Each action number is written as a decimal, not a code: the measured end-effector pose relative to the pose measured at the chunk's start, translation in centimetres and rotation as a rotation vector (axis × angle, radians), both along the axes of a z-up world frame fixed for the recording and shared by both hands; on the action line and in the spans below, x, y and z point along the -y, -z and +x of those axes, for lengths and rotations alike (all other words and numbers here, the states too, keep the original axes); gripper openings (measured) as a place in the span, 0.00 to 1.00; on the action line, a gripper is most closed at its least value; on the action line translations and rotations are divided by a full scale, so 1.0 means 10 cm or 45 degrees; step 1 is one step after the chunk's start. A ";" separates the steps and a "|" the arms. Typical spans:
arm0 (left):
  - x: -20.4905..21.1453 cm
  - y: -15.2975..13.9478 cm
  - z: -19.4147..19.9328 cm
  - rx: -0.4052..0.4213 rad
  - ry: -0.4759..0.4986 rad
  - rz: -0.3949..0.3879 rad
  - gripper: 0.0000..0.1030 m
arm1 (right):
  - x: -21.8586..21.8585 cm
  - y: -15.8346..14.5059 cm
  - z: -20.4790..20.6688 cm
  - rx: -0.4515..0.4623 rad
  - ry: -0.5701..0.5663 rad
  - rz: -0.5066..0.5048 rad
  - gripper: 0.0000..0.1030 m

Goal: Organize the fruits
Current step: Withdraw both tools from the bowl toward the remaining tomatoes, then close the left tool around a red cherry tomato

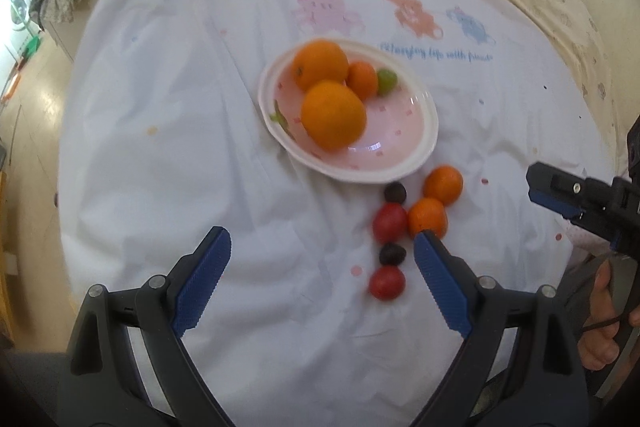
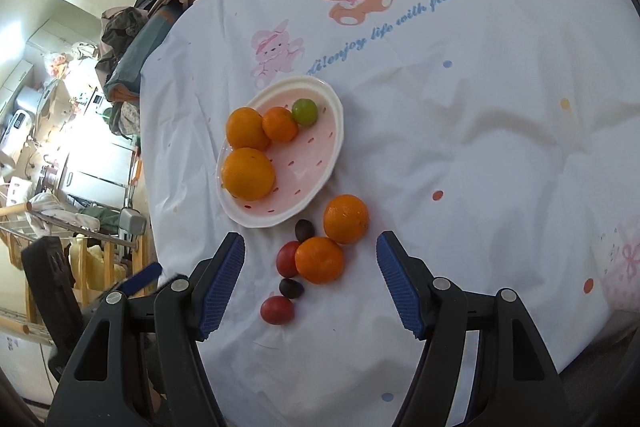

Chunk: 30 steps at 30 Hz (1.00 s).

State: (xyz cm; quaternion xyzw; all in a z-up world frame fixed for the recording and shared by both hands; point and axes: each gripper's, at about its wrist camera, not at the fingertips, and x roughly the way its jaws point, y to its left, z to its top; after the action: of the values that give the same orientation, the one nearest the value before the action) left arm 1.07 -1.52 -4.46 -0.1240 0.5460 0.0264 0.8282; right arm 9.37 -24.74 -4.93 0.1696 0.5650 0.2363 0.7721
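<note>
White cartoon-print bedsheet [image 2: 460,155] carries a pink oval plate [image 2: 316,163]; beside it, loose oranges [image 2: 345,219], red tomatoes [image 2: 277,309], dark grapes [image 2: 291,287].

Pink plate [image 2: 320,163] with a white rim and little red dashes, holding orange fruit plus one green grape [image 2: 305,111] at 1 o'clock. White sheet [image 2: 480,167] has pastel bears, maybe faint stains.

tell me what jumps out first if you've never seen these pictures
A pink plate in the middle of the white cloth holds three oranges and a green grape. Just in front of it, loose fruit lies on the cloth: two oranges, two red and two dark pieces. Both grippers, left and right, are open and empty.
</note>
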 end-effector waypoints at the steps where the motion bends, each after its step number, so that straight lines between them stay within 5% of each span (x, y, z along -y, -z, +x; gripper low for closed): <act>1: 0.03 0.03 0.00 -0.012 0.006 -0.004 0.88 | 0.00 0.00 0.00 0.009 -0.003 -0.017 0.69; 10: 0.46 0.42 0.06 -0.165 0.172 0.009 0.88 | 0.14 0.07 -0.02 0.002 -0.005 -0.077 0.69; 17: 0.73 0.67 0.13 -0.267 0.287 0.049 0.77 | 0.22 0.12 0.01 -0.032 0.028 -0.108 0.69; 27: 0.77 0.70 0.08 -0.295 0.324 0.022 0.29 | 0.16 0.14 0.04 -0.047 0.029 -0.105 0.69; 30: 0.75 0.68 0.04 -0.286 0.320 0.018 0.26 | 0.13 0.13 0.04 -0.042 0.021 -0.108 0.69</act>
State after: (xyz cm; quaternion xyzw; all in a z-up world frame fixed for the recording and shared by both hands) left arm 1.48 -9.02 -11.29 -0.0452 0.6461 -0.0601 0.7595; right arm 9.78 -26.01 -6.28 0.1453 0.5858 0.2030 0.7711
